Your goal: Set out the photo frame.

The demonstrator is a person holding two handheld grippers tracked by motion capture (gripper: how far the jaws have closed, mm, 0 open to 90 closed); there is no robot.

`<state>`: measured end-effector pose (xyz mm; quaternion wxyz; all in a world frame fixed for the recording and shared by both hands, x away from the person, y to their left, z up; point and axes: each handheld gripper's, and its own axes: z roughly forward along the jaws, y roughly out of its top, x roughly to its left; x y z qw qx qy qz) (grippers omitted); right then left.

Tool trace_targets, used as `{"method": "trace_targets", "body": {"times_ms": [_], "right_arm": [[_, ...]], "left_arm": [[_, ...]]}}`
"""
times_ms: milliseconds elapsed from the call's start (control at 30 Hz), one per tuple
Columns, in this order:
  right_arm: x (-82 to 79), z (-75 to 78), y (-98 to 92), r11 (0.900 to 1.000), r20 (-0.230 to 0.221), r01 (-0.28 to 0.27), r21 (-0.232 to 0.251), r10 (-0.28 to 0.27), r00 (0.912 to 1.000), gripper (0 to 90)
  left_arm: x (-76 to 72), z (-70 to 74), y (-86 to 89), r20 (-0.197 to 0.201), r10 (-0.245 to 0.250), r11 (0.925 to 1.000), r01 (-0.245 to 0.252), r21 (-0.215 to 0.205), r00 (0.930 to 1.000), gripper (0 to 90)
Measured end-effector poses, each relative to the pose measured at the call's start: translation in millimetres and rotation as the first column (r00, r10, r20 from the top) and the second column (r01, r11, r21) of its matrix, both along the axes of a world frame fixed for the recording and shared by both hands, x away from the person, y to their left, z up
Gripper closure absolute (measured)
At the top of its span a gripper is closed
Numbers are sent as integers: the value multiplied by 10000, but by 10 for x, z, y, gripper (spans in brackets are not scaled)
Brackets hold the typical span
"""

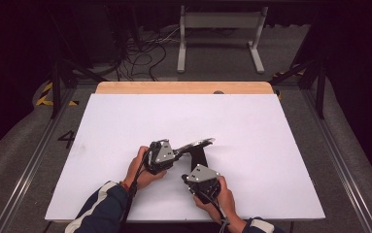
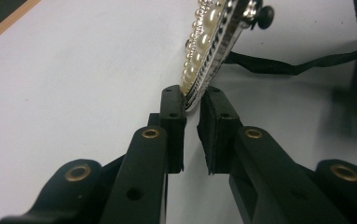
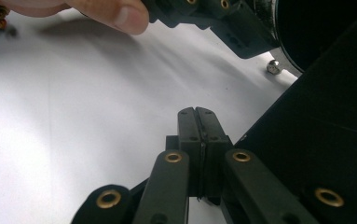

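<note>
A round frame with a pearl-and-silver rim (image 1: 200,143) stands tilted on edge near the middle of the white table (image 1: 125,121). My left gripper (image 1: 176,153) is shut on its rim; in the left gripper view the pads (image 2: 174,100) pinch the pearl rim (image 2: 204,46). A black back panel (image 1: 199,158) hangs below the frame. My right gripper (image 1: 186,177) sits just beside this panel. In the right gripper view its jaws (image 3: 195,112) are pressed together with nothing visible between them, and the black panel (image 3: 325,121) rises at their right.
A thin black strap (image 2: 278,67) lies on the table behind the frame. A wooden strip (image 1: 183,87) runs along the table's far edge, with cables and a white stand (image 1: 220,34) on the floor beyond. The other hand's thumb (image 3: 115,14) is close ahead in the right gripper view.
</note>
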<state>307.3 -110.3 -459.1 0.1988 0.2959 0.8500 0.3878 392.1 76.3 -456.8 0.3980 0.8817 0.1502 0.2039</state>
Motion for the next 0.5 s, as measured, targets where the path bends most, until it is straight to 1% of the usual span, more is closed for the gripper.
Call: {"method": "trace_targets", "body": {"times_ms": [33, 67, 167, 267, 333, 400, 433, 467, 500], "right_arm": [[0, 0, 0, 10000, 0, 0, 0, 0, 10000, 900], [11, 3, -22, 10000, -91, 35, 18, -34, 10000, 900], [25, 1, -36, 10000, -134, -2, 51, 3, 9999, 900], [35, -3, -44, 10000, -188, -37, 78, 38, 9998, 900], [38, -5, -46, 9999, -212, -75, 70, 77, 9997, 900], [42, -9, -49, 9999, -233, -90, 72, 92, 9997, 900], [42, -9, -49, 9999, -233, -90, 72, 92, 9997, 900], [45, -10, -51, 9999, -239, -104, 81, 106, 9997, 900], [46, -11, -53, 9999, -251, -114, 94, 116, 9996, 900]], "left_arm": [[0, 0, 0, 0, 0, 10000, 0, 0, 10000, 804], [-1, 3, 3, -12, -26, 10000, 26, -54, 10000, 804], [-5, 11, 5, -9, -66, 9997, 66, -230, 10000, 800], [-11, 28, 10, -5, -144, 9989, 143, -450, 9999, 753], [-21, 39, 6, 53, -180, 9980, 183, -607, 9998, 743], [-31, 60, 6, 94, -66, 9968, 73, -797, 9999, 714], [-31, 60, 6, 94, -66, 9968, 73, -797, 9999, 684], [-33, 75, 3, 167, 62, 9954, -46, -957, 9998, 684], [-36, 83, -2, 187, 202, 9940, -180, -1075, 9996, 638]]}}
